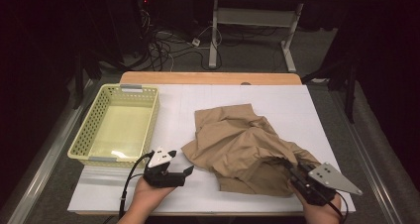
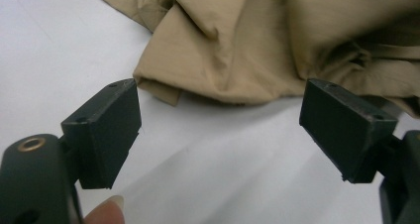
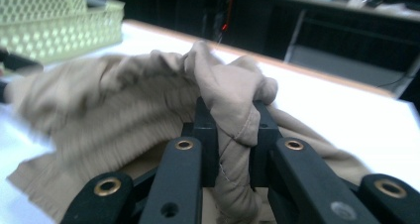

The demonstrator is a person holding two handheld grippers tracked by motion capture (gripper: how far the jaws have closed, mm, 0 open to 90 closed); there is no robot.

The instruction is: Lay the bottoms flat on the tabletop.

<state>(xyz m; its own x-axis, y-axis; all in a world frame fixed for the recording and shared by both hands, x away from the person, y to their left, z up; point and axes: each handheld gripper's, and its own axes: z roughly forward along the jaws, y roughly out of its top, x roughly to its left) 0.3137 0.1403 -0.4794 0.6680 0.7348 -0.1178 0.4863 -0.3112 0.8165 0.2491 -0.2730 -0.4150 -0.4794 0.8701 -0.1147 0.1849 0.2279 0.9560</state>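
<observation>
Lying crumpled on the white desk (image 1: pixel 277 102), a tan garment (image 1: pixel 237 140) is being pinched at a bunched fold by the right tongs (image 3: pixel 233 135), pressed together on it. Left tongs (image 2: pixel 220 130) are being held spread, nothing between them, the garment's edge just ahead. A yellow basket (image 1: pixel 94 120) is sitting beyond the left tongs.

Hidden and cut-off parts
The cloth (image 3: pixel 124 110) is blurred at its left side; the basket (image 3: pixel 54 21) is cut by the picture edge.
</observation>
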